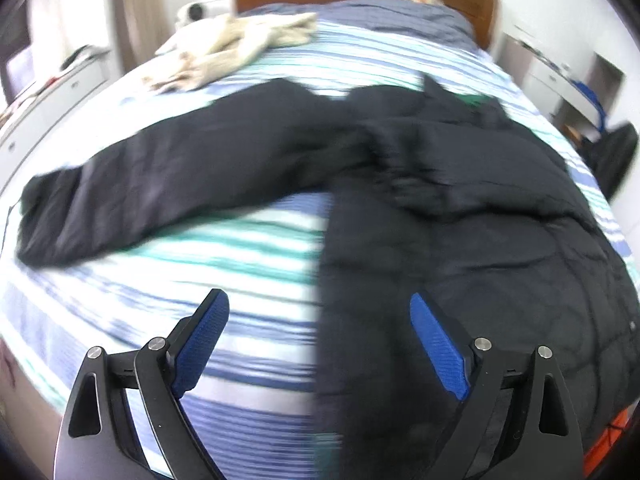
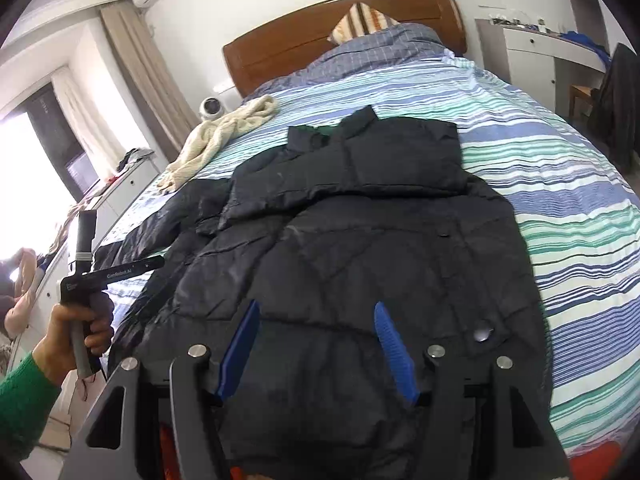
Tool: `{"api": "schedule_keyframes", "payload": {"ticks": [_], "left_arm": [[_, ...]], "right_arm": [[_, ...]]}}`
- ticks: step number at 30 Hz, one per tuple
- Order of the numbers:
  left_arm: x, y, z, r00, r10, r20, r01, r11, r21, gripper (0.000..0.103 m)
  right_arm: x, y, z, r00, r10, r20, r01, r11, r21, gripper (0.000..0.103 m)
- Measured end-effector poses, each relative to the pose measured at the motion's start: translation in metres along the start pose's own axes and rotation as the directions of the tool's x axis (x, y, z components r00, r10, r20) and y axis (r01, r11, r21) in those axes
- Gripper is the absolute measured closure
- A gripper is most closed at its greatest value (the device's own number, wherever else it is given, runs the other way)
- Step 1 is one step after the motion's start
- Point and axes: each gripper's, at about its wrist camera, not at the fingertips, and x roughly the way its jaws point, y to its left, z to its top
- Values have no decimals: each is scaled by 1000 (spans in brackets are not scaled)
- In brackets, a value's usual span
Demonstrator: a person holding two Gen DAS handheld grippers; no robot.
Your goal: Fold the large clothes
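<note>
left wrist view. item: black padded jacket (image 1: 460, 216), spread on the striped bed (image 1: 224, 256); body fills the centre and right of the frame, one sleeve (image 1: 120, 196) runs out flat toward the left edge. left gripper (image 1: 320, 312) at the bottom of the frame, jaws wide, nothing between them; they stand over the jacket's straight left edge, striped sheet under one blue pad, black cloth under the other. the picture is smeared. cream garment (image 1: 240, 44) lies at upper left, well apart from the jacket. risk: a reach for the sleeve on a blurred sighting may pinch the bedsheet along with the cloth, or only a thin layer of the slippery shell, which would slide free mid-fold.

right wrist view. item: same jacket (image 2: 360, 248), centre of frame, collar toward the wooden headboard (image 2: 340, 32); the right sleeve (image 2: 396, 156) already lies folded across the chest in the upper centre. right gripper (image 2: 316, 344) at bottom centre, jaws partly apart and empty, hovering over the hem end. the person's hand (image 2: 76, 332), green sleeve, holds the left tool at lower left, beside the bed's edge. risk: padded cloth is springy, so the folded sleeve may lift or slip off when the body is disturbed; tugging the hem could drag the whole jacket down the bed and skew the fold. the outstretched sleeve is mostly hidden here at left.
</note>
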Motion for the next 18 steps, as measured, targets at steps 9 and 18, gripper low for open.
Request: {"api": "schedule_keyframes", "payload": {"ticks": [9, 18], "left_arm": [[28, 161, 9, 996, 88, 21, -66, 861, -505, 10], [57, 246, 28, 978, 205, 39, -113, 677, -727, 16]], "right_arm": [[-6, 26, -7, 1000, -2, -7, 1, 997, -82, 42], [-4, 42, -18, 999, -2, -45, -3, 994, -109, 42]]}}
